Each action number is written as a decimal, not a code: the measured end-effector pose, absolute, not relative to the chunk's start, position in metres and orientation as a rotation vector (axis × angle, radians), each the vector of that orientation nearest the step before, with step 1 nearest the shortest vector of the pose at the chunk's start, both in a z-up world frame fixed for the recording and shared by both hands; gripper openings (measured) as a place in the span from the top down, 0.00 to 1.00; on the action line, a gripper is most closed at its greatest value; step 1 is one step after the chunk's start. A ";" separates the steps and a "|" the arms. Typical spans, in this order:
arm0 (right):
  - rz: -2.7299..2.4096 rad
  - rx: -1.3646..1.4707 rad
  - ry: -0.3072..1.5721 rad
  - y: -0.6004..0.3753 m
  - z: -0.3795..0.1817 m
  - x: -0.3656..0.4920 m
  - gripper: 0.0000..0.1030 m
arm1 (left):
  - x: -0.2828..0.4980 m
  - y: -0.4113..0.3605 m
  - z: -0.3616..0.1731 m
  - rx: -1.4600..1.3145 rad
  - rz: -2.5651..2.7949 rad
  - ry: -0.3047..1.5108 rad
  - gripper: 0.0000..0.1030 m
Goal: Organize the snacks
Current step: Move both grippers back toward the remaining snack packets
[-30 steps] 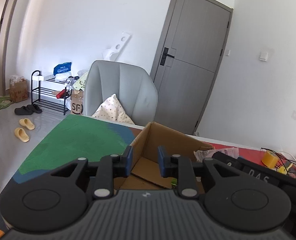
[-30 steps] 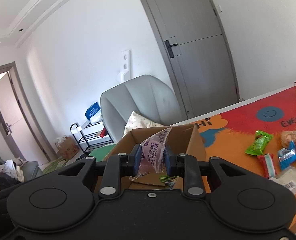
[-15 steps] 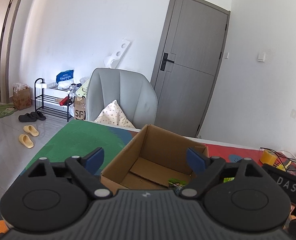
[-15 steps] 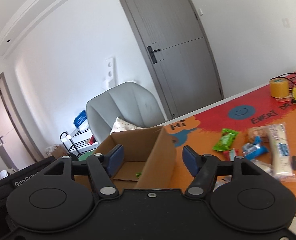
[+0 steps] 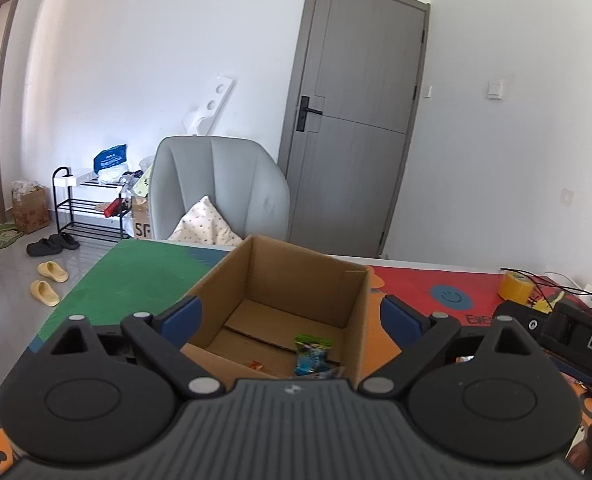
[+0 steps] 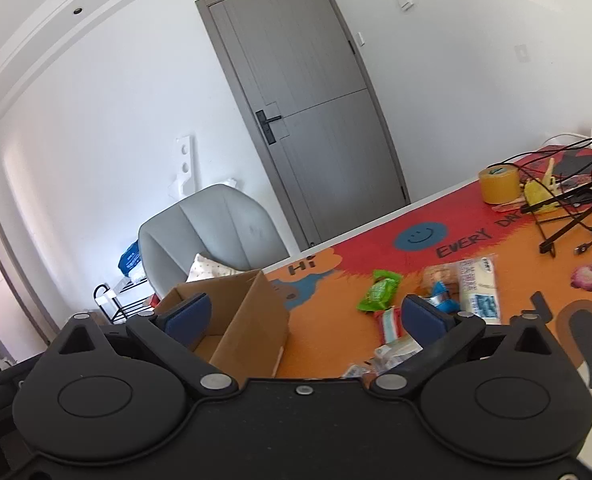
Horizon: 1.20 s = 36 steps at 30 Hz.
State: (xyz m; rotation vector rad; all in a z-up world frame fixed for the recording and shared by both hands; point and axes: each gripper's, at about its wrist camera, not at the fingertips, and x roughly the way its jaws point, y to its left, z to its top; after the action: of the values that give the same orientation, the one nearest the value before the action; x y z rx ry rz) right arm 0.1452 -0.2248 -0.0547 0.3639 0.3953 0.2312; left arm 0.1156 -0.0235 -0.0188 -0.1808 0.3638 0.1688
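Between the spread fingers of the left gripper (image 5: pixel 291 312) sits the open cardboard box (image 5: pixel 292 280), nothing pinched, the jaws still widening. Inside the box, near its right wall, lies a green-and-blue snack packet (image 5: pixel 311 354). To the box's right, the right gripper (image 6: pixel 303 314) is likewise opening and empty, with the box's corner (image 6: pixel 252 320) between its fingers. Farther right of the box, loose on the mat, lie a green snack bag (image 6: pixel 379 291) and a white packet (image 6: pixel 479 285).
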 end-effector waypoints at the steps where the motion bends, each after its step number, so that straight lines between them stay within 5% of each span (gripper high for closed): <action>1: 0.228 0.368 0.396 -0.228 -0.055 0.145 0.00 | 0.115 -0.026 -0.018 -0.175 0.164 0.362 0.05; 36: 0.077 0.336 0.498 -0.303 -0.075 0.112 0.00 | 0.091 -0.068 -0.023 -0.201 0.042 0.422 0.04</action>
State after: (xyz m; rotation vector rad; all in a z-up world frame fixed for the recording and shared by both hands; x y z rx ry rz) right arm 0.1124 -0.3026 -0.0748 0.3361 0.4978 0.0766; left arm 0.0906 -0.0677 -0.0229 -0.2010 0.4215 0.0420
